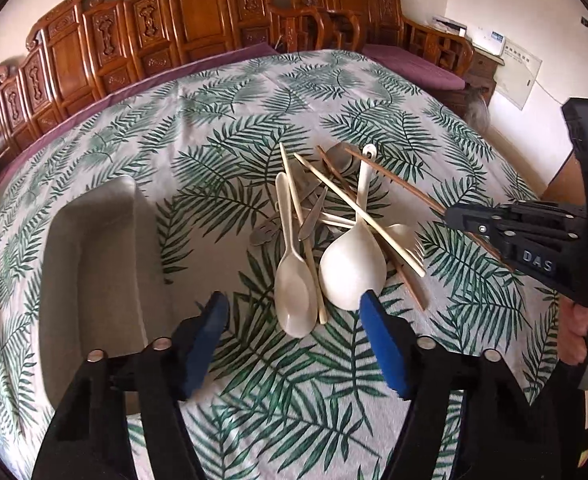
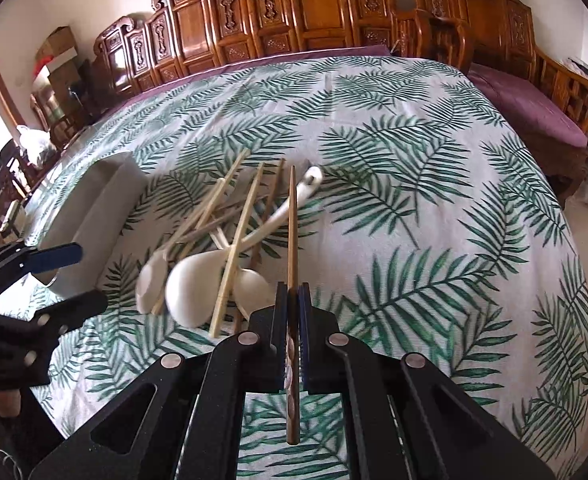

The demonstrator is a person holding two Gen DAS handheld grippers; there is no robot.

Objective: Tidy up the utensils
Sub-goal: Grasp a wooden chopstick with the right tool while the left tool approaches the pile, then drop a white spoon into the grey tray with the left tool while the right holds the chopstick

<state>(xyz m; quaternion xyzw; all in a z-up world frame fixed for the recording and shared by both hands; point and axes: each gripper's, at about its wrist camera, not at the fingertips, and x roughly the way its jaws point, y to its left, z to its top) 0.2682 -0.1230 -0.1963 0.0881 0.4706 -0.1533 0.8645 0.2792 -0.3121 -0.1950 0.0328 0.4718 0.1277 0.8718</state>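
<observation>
R gripper (image 2: 293, 300): jaws pinched tight on a dark brown chopstick (image 2: 292, 232), which runs toward 12 o'clock from the pads, its other end sticking out behind them. L gripper (image 1: 294, 328): jaws about halfway apart, nothing gripped; a small white spoon (image 1: 294, 300) lies between its blue pads, big white spoon (image 1: 352, 268) at the R pad. Rest of utensil pile at 12 o'clock; grey tray (image 1: 94, 272) at 9. Leaf-print tabletop (image 1: 294, 380), carved wooden bench (image 1: 198, 12) w/ purple cushions behind.
</observation>
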